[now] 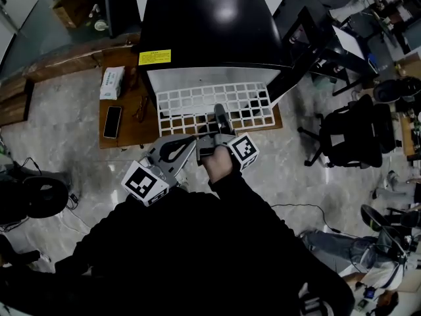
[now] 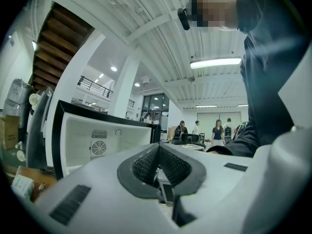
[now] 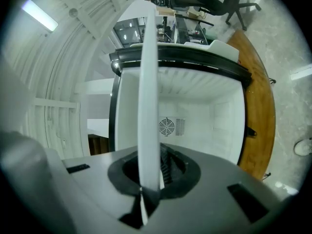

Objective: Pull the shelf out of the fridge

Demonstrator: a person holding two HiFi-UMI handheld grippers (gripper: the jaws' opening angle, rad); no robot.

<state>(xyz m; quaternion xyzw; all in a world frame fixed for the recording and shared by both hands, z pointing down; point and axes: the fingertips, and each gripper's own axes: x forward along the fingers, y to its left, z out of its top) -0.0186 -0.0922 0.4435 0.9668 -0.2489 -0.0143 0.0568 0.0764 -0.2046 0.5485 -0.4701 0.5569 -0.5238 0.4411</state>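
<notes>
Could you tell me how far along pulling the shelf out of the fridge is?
Done: the shelf sticks well out of the open fridge. In hand: the right gripper clamps its front edge; the left gripper is shut and empty. Left: drawing the rear, seemingly at the opening, clear.

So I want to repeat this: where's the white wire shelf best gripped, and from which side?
Grip the front edge of the wire shelf, mid-width, coming from the open front of the fridge. It lies flat with a thin edge, so jaws can pinch it from above and below, as the right gripper does now.
</notes>
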